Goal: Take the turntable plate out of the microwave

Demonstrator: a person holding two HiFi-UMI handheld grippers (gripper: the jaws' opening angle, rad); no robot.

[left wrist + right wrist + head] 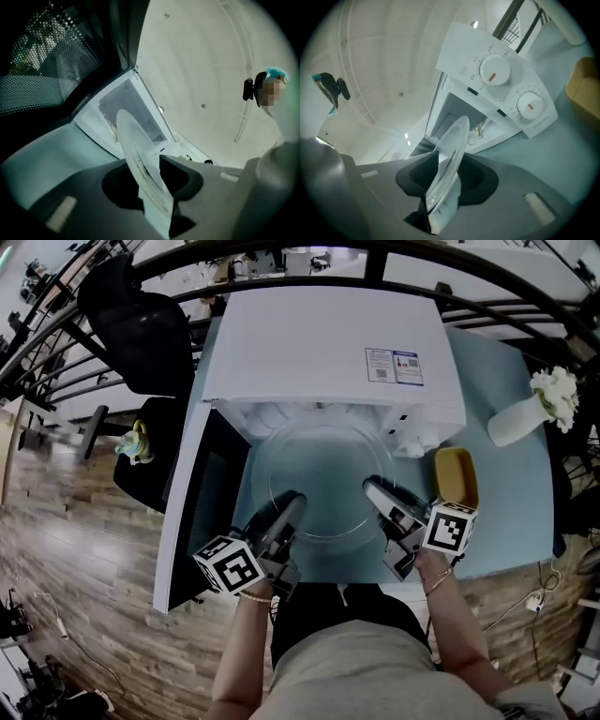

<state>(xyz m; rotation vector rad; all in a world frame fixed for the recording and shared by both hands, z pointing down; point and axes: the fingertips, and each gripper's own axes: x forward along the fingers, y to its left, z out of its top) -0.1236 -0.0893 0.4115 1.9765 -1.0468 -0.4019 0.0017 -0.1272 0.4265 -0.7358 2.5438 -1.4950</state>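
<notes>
Plate [319, 474] pinched by left hand-held gripper [292, 499] and right hand-held gripper [373, 487], beside open door [211, 495].

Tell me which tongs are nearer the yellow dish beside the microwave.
Right. The right tongs grip the turntable plate just left of the yellow dish; the left tongs hold the plate's opposite edge, beside the open door.

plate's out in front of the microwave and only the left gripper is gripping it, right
Wrong on one point: both grippers grip the plate. The right gripper view shows the right gripper clamped on its rim, as the left gripper is in its own view. The plate is indeed out in front of the microwave.
</notes>
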